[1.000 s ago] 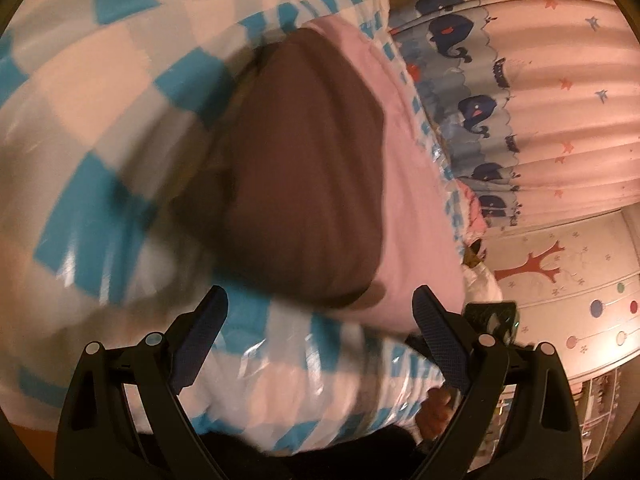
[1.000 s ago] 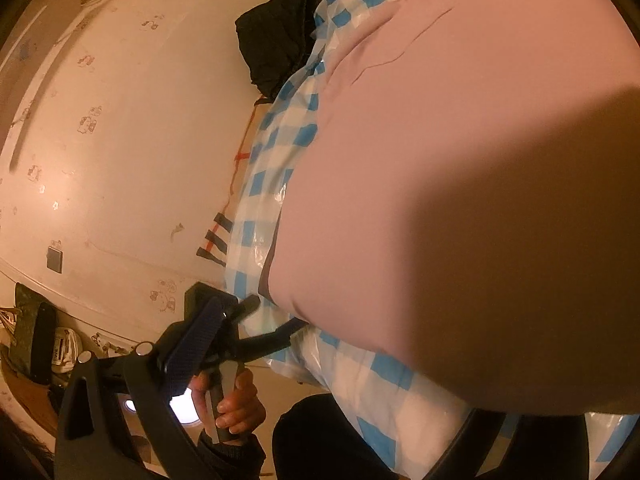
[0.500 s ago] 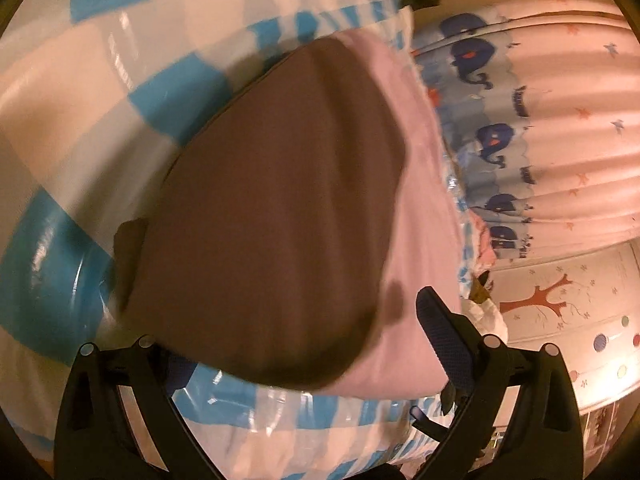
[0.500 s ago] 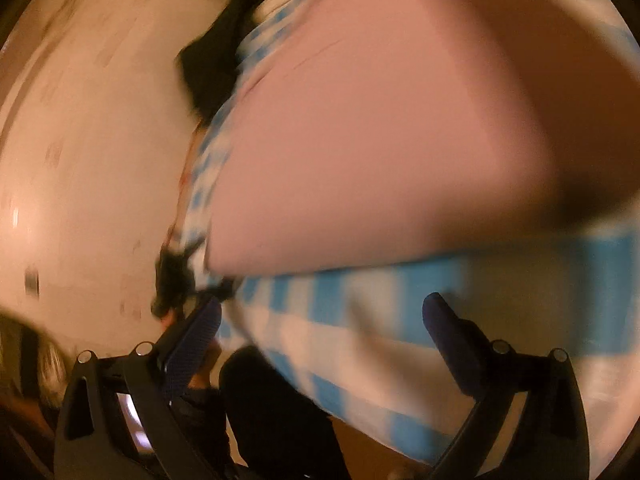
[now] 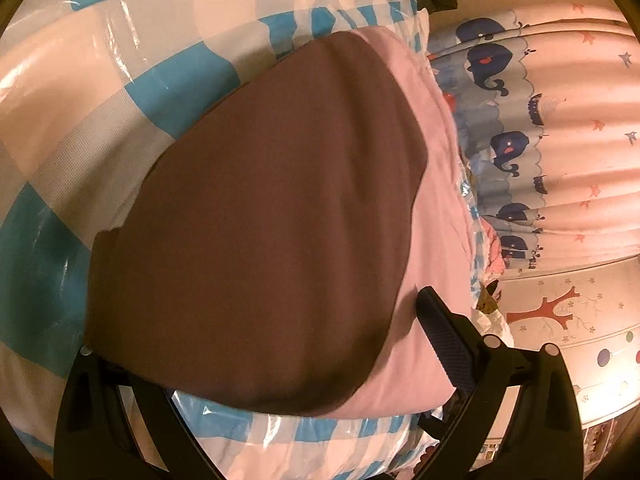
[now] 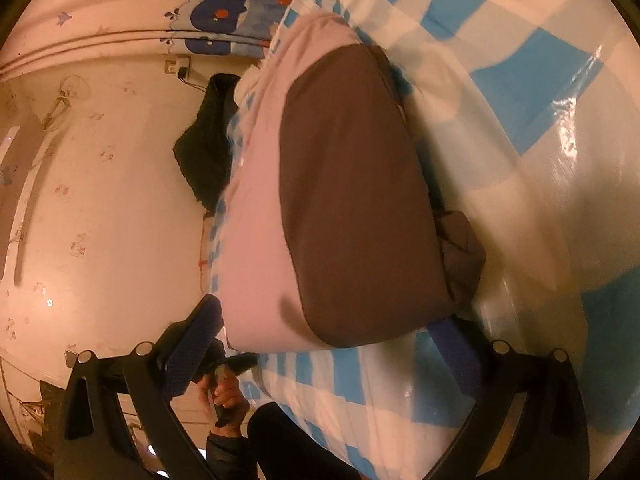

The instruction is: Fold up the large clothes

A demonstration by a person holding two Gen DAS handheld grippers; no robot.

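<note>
A folded brown garment [image 5: 260, 232] lies on top of a folded pink garment [image 5: 436, 216] on a blue-and-white checked plastic-covered surface [image 5: 100, 120]. My left gripper [image 5: 280, 344] is open, its jaws spread wide around the near end of the stack; the left finger is hidden under the brown cloth. In the right wrist view the brown garment [image 6: 352, 200] and the pink garment [image 6: 256, 216] lie ahead. My right gripper [image 6: 328, 332] is open, its jaws either side of the stack's near end. A crumpled brown flap [image 6: 460, 248] sticks out at the right.
A whale-print curtain [image 5: 540, 120] hangs beyond the surface's far edge. A black garment [image 6: 208, 148] lies off the left edge near a pale wall. The person's other hand and handle [image 6: 224, 388] show below the right gripper's left finger.
The left gripper has moved in closer over the stack, so the brown garment fills its view. The right gripper has swung round from the side to face the stack's near end.
</note>
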